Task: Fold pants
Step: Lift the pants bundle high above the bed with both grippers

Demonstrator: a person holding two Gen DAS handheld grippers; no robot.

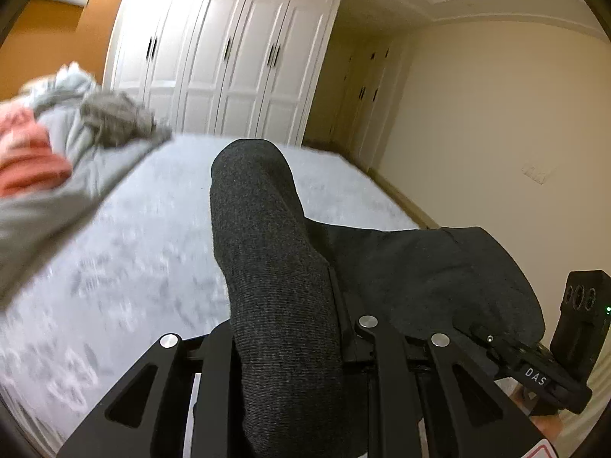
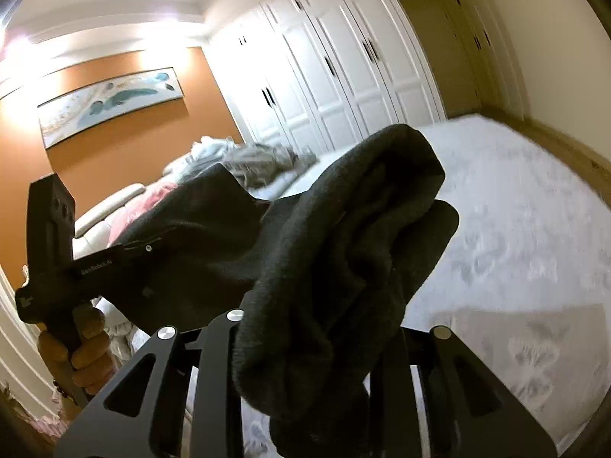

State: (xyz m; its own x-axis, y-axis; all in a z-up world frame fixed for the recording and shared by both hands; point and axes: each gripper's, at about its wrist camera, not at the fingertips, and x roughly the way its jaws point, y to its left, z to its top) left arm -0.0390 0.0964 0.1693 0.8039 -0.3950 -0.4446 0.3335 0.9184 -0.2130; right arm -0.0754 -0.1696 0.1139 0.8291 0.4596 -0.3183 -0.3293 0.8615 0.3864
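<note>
Left wrist view: left hand-held gripper (image 1: 290,328) clamped on the dark grey pants (image 1: 267,267). The fabric fills the gap between its jaws at lower centre, bulges upward toward mid-frame and drapes rightward to the right hand-held gripper (image 1: 534,374) at the lower right edge.

Right wrist view: right hand-held gripper (image 2: 317,343) likewise clamped on the pants (image 2: 343,248). A bunched fold rises from its jaws to the centre of the frame; the cloth spans leftward to the left hand-held gripper (image 2: 114,263), held by a hand (image 2: 76,347) at lower left.

Pants hang between both grippers, above the pale bed (image 2: 515,229). Heap of clothes (image 1: 57,141) lies at upper left of the bed.
</note>
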